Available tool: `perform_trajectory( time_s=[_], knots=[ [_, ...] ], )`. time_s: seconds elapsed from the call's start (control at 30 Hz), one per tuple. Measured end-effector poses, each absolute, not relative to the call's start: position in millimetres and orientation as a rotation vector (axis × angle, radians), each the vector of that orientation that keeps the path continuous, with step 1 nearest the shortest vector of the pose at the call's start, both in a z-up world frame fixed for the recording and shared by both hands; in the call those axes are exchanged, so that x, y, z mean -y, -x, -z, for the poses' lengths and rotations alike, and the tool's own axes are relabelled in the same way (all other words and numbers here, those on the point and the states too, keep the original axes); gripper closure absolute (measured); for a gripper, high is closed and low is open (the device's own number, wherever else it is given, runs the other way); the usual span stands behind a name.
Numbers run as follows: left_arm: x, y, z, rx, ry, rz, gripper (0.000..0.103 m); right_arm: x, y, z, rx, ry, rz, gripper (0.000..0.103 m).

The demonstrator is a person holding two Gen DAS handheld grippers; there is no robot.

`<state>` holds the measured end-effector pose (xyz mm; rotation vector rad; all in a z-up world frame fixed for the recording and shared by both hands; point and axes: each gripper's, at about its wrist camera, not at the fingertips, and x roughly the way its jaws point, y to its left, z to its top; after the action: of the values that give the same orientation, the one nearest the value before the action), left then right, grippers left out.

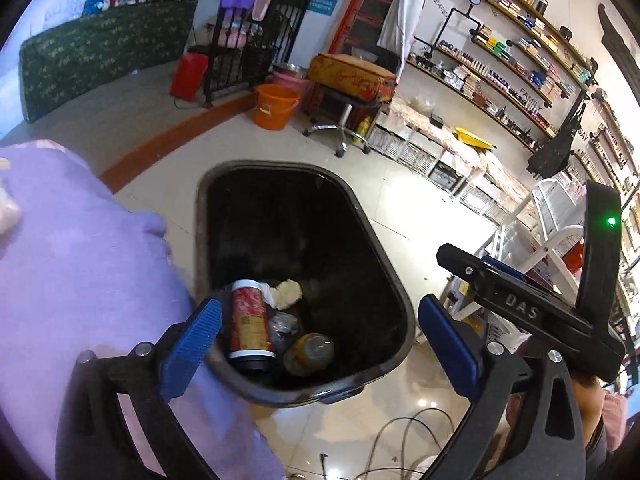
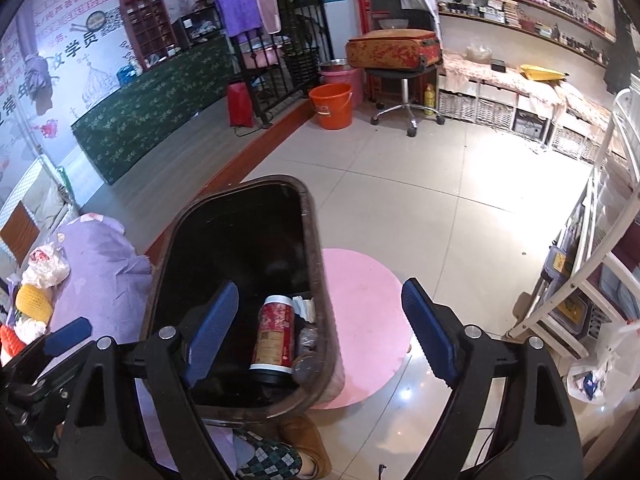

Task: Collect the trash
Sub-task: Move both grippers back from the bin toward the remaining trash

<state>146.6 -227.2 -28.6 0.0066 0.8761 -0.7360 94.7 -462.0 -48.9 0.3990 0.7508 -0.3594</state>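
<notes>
A black trash bin (image 1: 400, 292) stands on the tiled floor beside a purple-covered table (image 1: 80, 260). Inside lie a red and gold can (image 1: 250, 320), crumpled paper (image 1: 288, 292), a plastic wrapper (image 1: 282, 326) and a yellowish jar (image 1: 310, 354). My left gripper (image 1: 320, 332) hangs open and empty above the bin. My right gripper (image 2: 320, 328) is open and empty over the bin's right rim (image 2: 316, 248); the can (image 2: 276, 336) shows below it. The right gripper's body shows in the left wrist view (image 1: 520, 308).
More trash lies on the purple table at left: crumpled white wrap (image 2: 46, 266) and a yellow foam net (image 2: 34, 304). A pink round mat (image 2: 368, 320), a white rack (image 2: 580, 280), a plastic bag (image 2: 600, 368) and floor cables (image 1: 400, 440) surround the bin.
</notes>
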Motion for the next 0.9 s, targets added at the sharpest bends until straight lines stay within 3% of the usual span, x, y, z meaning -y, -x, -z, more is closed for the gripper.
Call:
perform_trajectory(
  time_s=[0.9],
  knots=[
    [45,-108,3,-0.707,0.003,0.237,0.006,277,-141,16,-0.756,-0.184,-0.113,0.018]
  ],
)
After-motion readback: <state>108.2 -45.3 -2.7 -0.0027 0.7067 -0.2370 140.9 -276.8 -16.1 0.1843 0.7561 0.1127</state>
